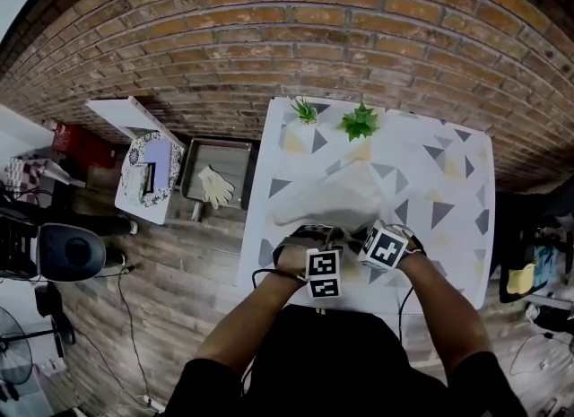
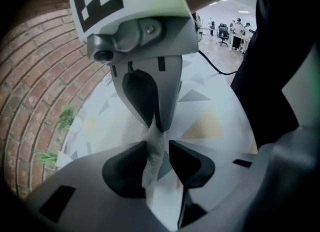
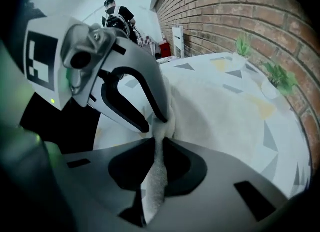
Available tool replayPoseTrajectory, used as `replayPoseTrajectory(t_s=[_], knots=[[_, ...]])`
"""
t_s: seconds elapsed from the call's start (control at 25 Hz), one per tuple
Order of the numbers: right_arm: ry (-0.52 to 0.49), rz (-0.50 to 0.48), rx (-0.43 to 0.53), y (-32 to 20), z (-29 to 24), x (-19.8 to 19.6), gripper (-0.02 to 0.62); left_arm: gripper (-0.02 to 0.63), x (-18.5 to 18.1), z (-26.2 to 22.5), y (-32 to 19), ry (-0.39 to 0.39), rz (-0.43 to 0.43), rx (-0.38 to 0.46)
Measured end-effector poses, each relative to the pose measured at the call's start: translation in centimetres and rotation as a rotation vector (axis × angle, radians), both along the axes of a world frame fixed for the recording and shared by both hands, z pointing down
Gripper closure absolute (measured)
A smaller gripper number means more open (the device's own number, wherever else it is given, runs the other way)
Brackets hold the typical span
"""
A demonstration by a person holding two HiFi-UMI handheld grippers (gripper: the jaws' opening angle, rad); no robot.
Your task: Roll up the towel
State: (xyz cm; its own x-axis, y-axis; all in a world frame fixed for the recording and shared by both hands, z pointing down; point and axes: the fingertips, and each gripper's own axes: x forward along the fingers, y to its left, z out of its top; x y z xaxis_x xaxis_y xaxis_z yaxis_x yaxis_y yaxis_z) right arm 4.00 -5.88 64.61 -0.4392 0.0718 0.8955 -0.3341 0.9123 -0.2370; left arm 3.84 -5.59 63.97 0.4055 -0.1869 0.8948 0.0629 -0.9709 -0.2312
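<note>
White towel [image 1: 327, 195] betw. fingers [image 3: 180, 164] of R gripper [image 3: 159, 138]

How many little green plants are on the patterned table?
2. One plant stands at the far edge of the table by the brick wall; the second plant just right of it.

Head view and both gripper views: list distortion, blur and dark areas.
Head view: fisheye bows the brick wall; sharp, evenly lit. Left gripper view: dark vignette at left corners, towel soft up close. Right gripper view: green glow and blur at left edge.
</note>
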Motion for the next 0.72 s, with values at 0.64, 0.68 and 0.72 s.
replayPoseTrajectory(t_s=[0.64, 0.68, 0.72], knots=[[-0.058, 0.064, -0.069, 1.9, -0.8, 2.0, 0.534, 0.461, 2.2, -0.4, 1.3, -0.020, 0.108, 0.079], [-0.054, 0.061, -0.064, 2.1, -0.8, 2.1, 0.534, 0.441, 2.2, -0.6, 1.5, -0.017, 0.109, 0.090], [-0.055, 0.059, -0.062, 2.2, -0.9, 2.1, 0.534, 0.421, 2.2, -0.7, 1.5, -0.015, 0.108, 0.099]])
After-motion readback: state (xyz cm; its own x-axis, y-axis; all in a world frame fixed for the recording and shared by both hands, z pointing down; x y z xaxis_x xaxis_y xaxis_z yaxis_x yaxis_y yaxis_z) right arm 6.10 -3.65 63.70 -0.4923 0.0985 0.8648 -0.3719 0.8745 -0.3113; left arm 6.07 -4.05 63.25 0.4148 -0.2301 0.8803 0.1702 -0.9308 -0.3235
